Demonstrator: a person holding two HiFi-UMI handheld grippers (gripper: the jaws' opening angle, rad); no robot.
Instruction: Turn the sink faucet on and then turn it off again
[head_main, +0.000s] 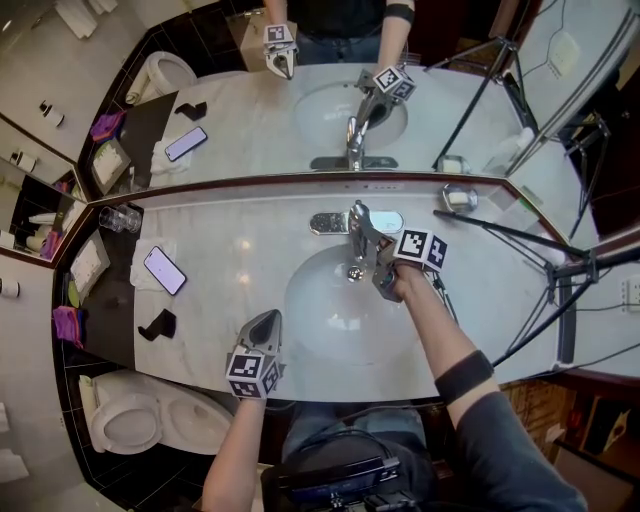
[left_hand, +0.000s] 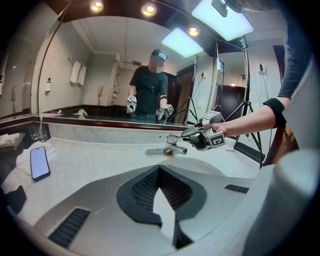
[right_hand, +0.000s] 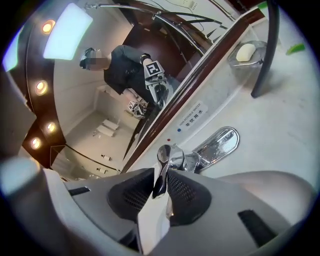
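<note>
Plainly, 1 faucet (left_hand: 167, 149), its 1 lever (right_hand: 162, 157) clamped by right gripper (right_hand: 160, 186).

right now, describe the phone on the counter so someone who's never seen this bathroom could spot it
Find the oval sink basin in the marble counter, then look along it to the person's left. The phone lies flat on a white cloth, screen up. It is the only slim rectangle with a pale lit screen; the nearby glasses are clear, the small object by it all black.
</note>
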